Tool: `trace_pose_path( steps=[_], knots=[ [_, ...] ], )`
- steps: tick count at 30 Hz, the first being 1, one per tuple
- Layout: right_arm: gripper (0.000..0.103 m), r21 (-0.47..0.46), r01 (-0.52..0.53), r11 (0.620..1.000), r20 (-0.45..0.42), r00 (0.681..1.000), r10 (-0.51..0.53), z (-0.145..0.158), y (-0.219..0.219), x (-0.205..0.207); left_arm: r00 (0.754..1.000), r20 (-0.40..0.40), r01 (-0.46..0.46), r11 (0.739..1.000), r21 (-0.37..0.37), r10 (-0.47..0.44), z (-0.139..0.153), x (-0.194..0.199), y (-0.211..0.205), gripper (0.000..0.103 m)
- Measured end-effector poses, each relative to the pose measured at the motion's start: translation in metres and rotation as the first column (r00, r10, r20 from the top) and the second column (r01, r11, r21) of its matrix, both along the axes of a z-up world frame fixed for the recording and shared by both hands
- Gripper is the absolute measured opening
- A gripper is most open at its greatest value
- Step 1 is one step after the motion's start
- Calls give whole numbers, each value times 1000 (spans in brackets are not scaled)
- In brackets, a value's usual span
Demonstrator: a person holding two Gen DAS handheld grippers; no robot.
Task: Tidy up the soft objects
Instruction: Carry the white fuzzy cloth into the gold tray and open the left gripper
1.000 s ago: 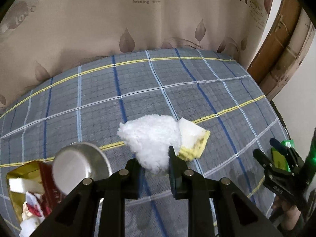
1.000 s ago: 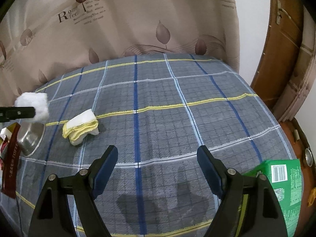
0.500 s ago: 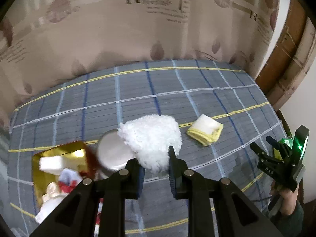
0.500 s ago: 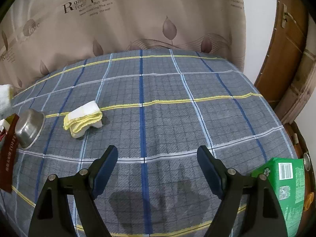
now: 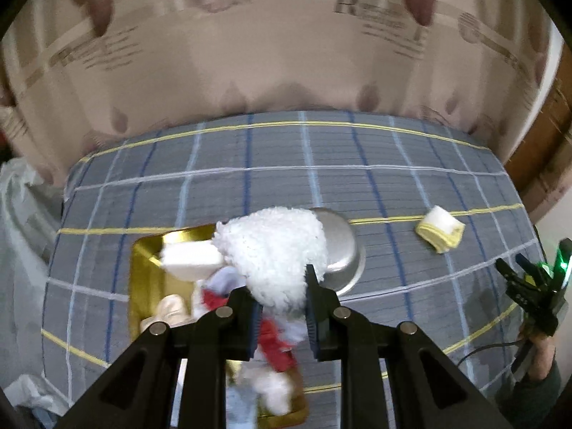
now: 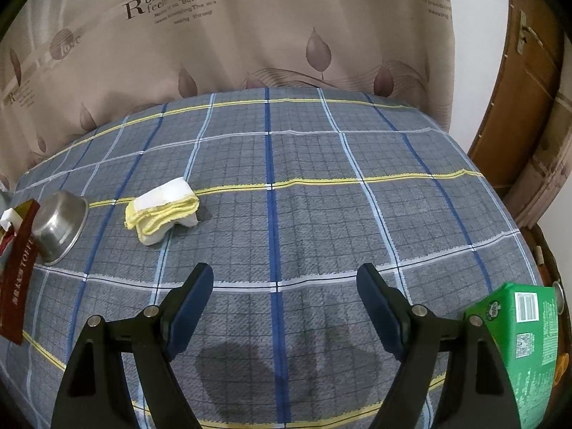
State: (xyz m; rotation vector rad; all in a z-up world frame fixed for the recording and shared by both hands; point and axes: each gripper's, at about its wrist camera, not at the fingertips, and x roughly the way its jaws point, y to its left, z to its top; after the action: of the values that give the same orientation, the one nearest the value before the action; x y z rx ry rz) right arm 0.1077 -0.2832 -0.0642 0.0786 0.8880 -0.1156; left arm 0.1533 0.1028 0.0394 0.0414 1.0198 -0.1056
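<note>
Curtain fabric (image 6: 250,46), beige and printed with brown leaves and lettering, fills the upper half of both views. Below it spreads a plaid cloth (image 6: 321,221), grey with blue, white and yellow lines, woven-looking and slightly wrinkled, covering the whole work surface. A brown wooden door (image 6: 518,89) stands along the right edge of the right wrist view.

At lower right of that view a green cardboard box (image 6: 518,339) tilts at the cloth's edge. In the left wrist view a shiny gold tray (image 5: 150,271) sits at centre left, holding a blurred heap of soft things in white, cream and red. Just right of it lies an upturned steel bowl (image 5: 339,246), round and reflective. A dark red lid or box side (image 6: 19,279) with pale lettering stands at the far left of the right wrist view. A folded cloth (image 6: 162,209), yellow-edged and white, rests on the plaid right of the bowl, apart from it.

The left gripper (image 5: 282,307) points steeply down and is clenched on a fluffy white ball (image 5: 275,254), which hangs above the tray and bowl. The right gripper (image 6: 284,296) also tilts down over bare plaid, jaws spread wide with nothing between them, having just widened slightly. A hand (image 5: 536,343) grips its handle at the lower right of the left wrist view.
</note>
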Motion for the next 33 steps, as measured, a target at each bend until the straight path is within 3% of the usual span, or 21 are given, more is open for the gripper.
trace_pose_path(
  steps=[9, 16, 26, 28, 33],
  knots=[
    [84, 0, -8, 1000, 9, 1000, 8, 1, 4, -1, 989, -39, -141, 990, -2, 141, -21, 4, 63, 21],
    [84, -2, -14, 1000, 4, 1000, 14, 0, 6, -1, 977, -72, -202, 979, -2, 201, -43, 7, 88, 21],
    [84, 46, -45, 998, 7, 999, 45, -3, 11, 0, 966, -117, -236, 971, -28, 231, -74, 11, 108, 21],
    [90, 73, -54, 996, 11, 999, 54, -4, 13, 1, 961, -137, -246, 969, -37, 239, -81, 13, 111, 23],
    [92, 118, -76, 990, 1, 997, 76, -9, 21, 6, 960, -146, -249, 967, -46, 240, -89, 13, 117, 26]
  ],
)
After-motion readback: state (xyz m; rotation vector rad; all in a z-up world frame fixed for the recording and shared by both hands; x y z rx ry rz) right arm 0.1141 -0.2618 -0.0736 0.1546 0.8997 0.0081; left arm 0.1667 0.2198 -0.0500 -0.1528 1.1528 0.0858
